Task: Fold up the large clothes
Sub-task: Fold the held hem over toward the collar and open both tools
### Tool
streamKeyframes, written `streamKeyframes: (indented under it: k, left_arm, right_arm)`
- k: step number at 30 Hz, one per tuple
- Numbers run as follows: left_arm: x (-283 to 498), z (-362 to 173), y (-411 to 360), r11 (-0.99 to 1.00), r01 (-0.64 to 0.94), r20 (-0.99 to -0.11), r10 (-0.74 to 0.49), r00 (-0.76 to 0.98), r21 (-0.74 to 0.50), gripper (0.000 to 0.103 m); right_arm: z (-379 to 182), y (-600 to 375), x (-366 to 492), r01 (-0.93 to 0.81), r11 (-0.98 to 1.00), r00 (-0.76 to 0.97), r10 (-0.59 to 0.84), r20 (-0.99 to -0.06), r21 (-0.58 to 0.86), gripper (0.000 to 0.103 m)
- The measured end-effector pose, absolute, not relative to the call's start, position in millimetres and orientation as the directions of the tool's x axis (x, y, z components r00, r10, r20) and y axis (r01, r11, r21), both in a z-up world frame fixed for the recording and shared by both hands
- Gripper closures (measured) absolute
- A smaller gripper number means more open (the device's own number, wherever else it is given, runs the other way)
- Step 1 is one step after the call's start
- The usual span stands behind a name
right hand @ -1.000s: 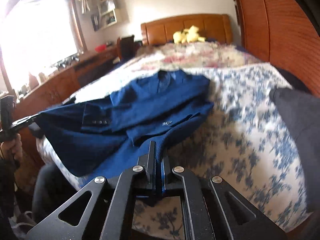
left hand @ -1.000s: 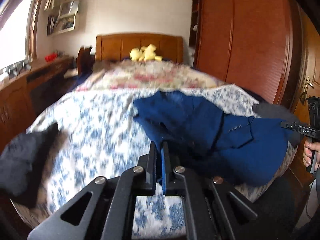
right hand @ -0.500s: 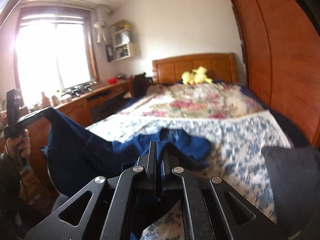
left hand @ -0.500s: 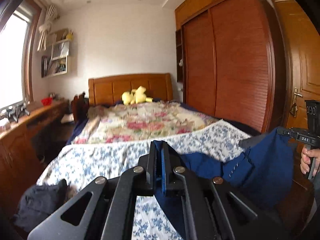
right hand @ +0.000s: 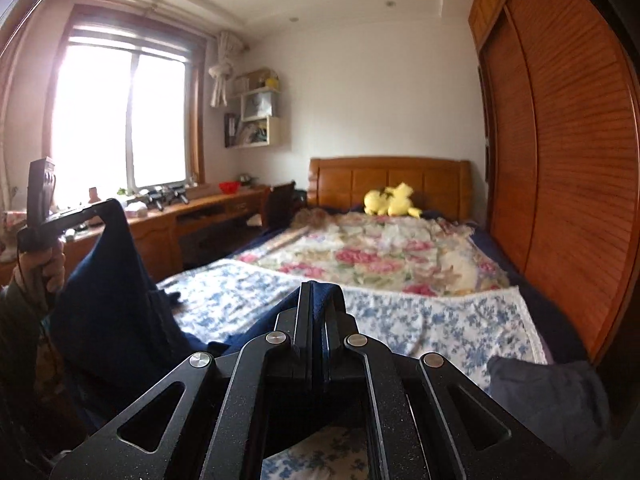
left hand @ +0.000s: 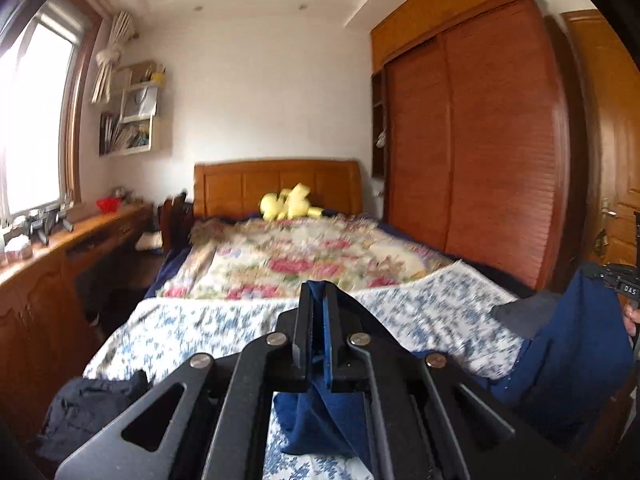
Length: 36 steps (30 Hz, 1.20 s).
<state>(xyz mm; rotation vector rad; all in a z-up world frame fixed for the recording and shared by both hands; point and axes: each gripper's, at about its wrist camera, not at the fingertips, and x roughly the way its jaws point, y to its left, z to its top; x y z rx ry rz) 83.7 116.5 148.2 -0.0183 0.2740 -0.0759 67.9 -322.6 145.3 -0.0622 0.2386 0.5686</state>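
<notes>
The left gripper (left hand: 319, 292) has its fingers (left hand: 304, 320) clamped on a fold of the blue jacket (left hand: 576, 360). In the left wrist view, blue cloth shows between the two pads and hangs below them at 6 o'clock, over the near end of the bed (left hand: 224, 332).

The right gripper (right hand: 316, 292) has its fingers clamped on another part of the same jacket; blue cloth bulges over the fingertips at the 12 o'clock end of the pads.

Position of the jacket:
- It is held between the two grippers at the foot of the bed.
- In the left wrist view, a broad panel hangs at 3 o'clock from the right gripper, beside a hand (left hand: 632, 320) at the frame edge.
- In the right wrist view, a broad panel hangs at 9 o'clock from the left gripper, which a hand (right hand: 40, 268) holds by its grip.
- The lower part of the hanging cloth drops past the near edge of the bed. Whether any part rests on the cover cannot be told.

Surroundings:
- The bed carries a blue-and-white floral sheet (right hand: 440, 320) at the near end and a pink floral quilt (right hand: 380, 252) beyond it.
- A yellow plush toy (left hand: 290, 202) lies against the wooden headboard (left hand: 276, 186) at 12 o'clock.
- A dark garment (left hand: 88, 408) lies at 8 o'clock on the near left corner of the bed.
- A grey garment (right hand: 548, 392) lies at 4 o'clock in the right wrist view.
- A wooden wardrobe (left hand: 480, 140) stands on the right of the bed.
</notes>
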Motion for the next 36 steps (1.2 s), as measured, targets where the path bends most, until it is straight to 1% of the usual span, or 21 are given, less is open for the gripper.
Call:
streamKeyframes:
  k: [3, 5, 7, 12, 15, 17, 20, 22, 23, 24, 25, 26, 27, 28, 31, 34, 36]
  left_arm:
    - [118, 121, 118, 0.998, 0.054, -0.324, -0.060, 0.944, -0.026, 0.101]
    - [148, 101, 120, 0.999, 0.046, -0.351, -0.044, 0.935, -0.002, 0.101]
    - [179, 82, 120, 0.999, 0.032, -0.376, -0.022, 0.926, 0.020, 0.101]
    - [238, 54, 122, 1.000, 0.013, -0.418, -0.005, 0.908, 0.017, 0.101]
    - [267, 35, 123, 1.000, 0.017, -0.444, -0.009, 0.896, 0.014, 0.101]
    - [283, 21, 124, 1.000, 0.015, -0.472, -0.011, 0.882, 0.004, 0.099]
    - [295, 1, 124, 1.000, 0.019, -0.507, -0.027, 0.862, -0.021, 0.097]
    - [295, -14, 121, 0.999, 0.034, -0.515, -0.049, 0.856, -0.040, 0.092]
    - [294, -19, 119, 0.998, 0.043, -0.516, -0.061, 0.854, -0.046, 0.090]
    - [291, -23, 118, 0.997, 0.054, -0.517, -0.073, 0.853, -0.051, 0.085]
    - [288, -29, 115, 0.996, 0.067, -0.516, -0.089, 0.852, -0.062, 0.081]
    - [285, -34, 112, 0.995, 0.074, -0.517, -0.099, 0.850, -0.069, 0.079]
    - [280, -41, 106, 0.994, 0.085, -0.517, -0.108, 0.849, -0.069, 0.076]
    - [277, -46, 102, 0.993, 0.095, -0.519, -0.115, 0.847, -0.065, 0.075]
    - [264, -59, 90, 0.992, 0.119, -0.520, -0.129, 0.845, -0.052, 0.073]
    - [252, -71, 85, 0.986, 0.147, -0.527, -0.165, 0.834, -0.075, 0.071]
    - [248, -76, 81, 0.985, 0.165, -0.536, -0.169, 0.827, -0.055, 0.070]
  right_arm:
    - [125, -315, 96, -0.527, 0.850, 0.812, 0.503, -0.297, 0.000, 0.103]
    - [107, -308, 123, -0.518, 0.855, 0.807, 0.488, -0.333, -0.002, 0.103]
    - [91, -299, 146, -0.510, 0.860, 0.808, 0.471, -0.353, -0.020, 0.103]
    - [50, -276, 220, -0.464, 0.883, 0.824, 0.403, -0.398, -0.066, 0.103]
    - [32, -265, 264, -0.424, 0.899, 0.848, 0.349, -0.400, -0.114, 0.103]
    - [18, -260, 292, -0.414, 0.903, 0.847, 0.335, -0.412, -0.117, 0.103]
    - [-14, -250, 334, -0.393, 0.911, 0.836, 0.299, -0.461, -0.122, 0.103]
    - [-35, -247, 351, -0.384, 0.916, 0.817, 0.280, -0.504, -0.114, 0.100]
    - [-45, -246, 358, -0.379, 0.919, 0.806, 0.268, -0.528, -0.112, 0.099]
    - [-53, -245, 362, -0.379, 0.919, 0.793, 0.262, -0.549, -0.109, 0.093]
    - [-62, -245, 365, -0.384, 0.918, 0.778, 0.262, -0.572, -0.102, 0.081]
    - [-70, -245, 365, -0.391, 0.915, 0.767, 0.264, -0.585, -0.099, 0.075]
    - [-77, -245, 363, -0.395, 0.913, 0.762, 0.261, -0.593, -0.104, 0.064]
    - [-79, -244, 359, -0.396, 0.912, 0.761, 0.259, -0.594, -0.110, 0.060]
    - [-86, -238, 342, -0.425, 0.897, 0.751, 0.272, -0.602, -0.124, 0.058]
    - [-87, -230, 321, -0.466, 0.878, 0.728, 0.309, -0.612, -0.111, 0.057]
    - [-87, -223, 308, -0.495, 0.862, 0.713, 0.334, -0.617, -0.106, 0.056]
